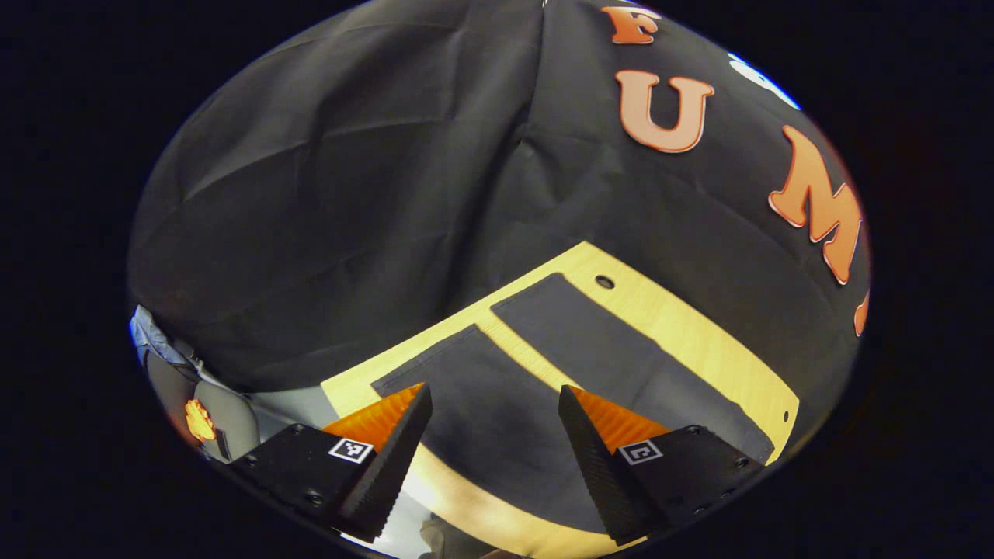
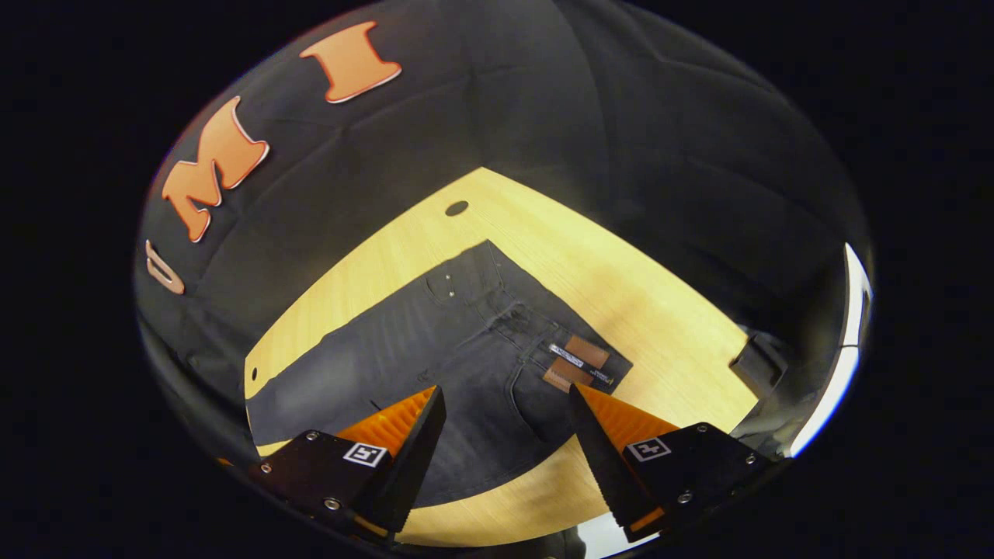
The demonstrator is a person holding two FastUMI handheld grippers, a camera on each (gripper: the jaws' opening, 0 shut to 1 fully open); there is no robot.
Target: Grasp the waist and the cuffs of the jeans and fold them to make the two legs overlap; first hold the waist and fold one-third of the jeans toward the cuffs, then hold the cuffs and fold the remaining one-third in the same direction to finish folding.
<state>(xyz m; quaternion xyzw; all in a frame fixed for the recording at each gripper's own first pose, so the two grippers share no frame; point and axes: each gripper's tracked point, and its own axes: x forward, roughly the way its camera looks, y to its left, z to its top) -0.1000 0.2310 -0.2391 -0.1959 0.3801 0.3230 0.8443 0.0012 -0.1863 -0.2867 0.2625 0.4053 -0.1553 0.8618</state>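
- Jeans (image 2: 435, 365) lie flat on the desk (image 2: 621, 287), legs apart (image 1: 497, 404): I judge the leg-overlap fold not begun
- My left hand-held gripper (image 1: 495, 435) hovers wide open, empty, above the cuffs; my right hand-held gripper (image 2: 506, 435) likewise above the waist
- Next: descend, pinch both ends
- Waist patch (image 2: 578, 361) print too small to read

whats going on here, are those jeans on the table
Yes. Dark jeans lie flat and unfolded on a wooden table, legs apart. A person holds two grippers above them, both open and holding nothing. The left gripper hangs over the cuff end of the legs, the right gripper over the waist end. No fold has been made yet.
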